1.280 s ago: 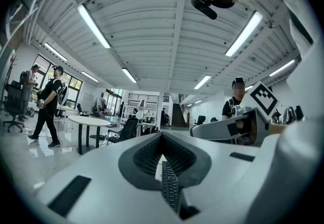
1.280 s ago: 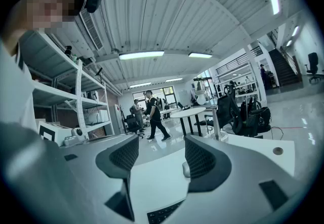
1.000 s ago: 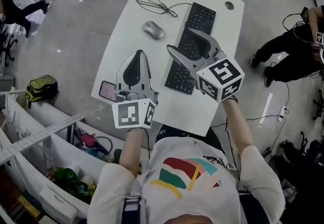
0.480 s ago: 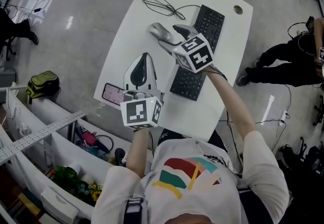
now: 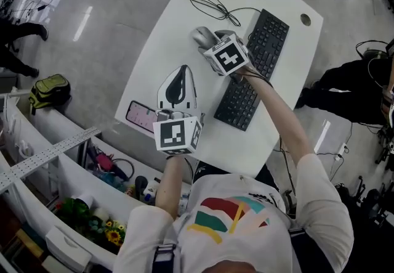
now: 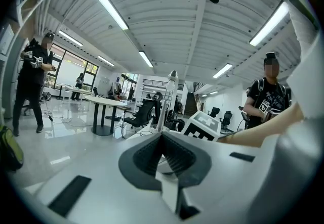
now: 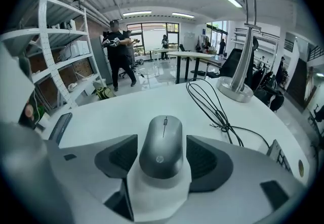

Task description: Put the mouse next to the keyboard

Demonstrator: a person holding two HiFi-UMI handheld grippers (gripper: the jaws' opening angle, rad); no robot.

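Your right gripper [image 5: 212, 40] was just to the left of the keyboard [image 5: 271, 34], beside its far half. Its jaws were spread wide. The mouse [image 7: 162, 144] lay on the tabletop [image 5: 172, 37] between them, with a pad on either side and neither clearly pressing it. The mouse was near the keyboard but not touching it. Your left gripper [image 5: 181, 76] hung left of the keyboard's near end, with its jaws closed tip to tip on nothing, beside a phone [image 5: 141, 116].
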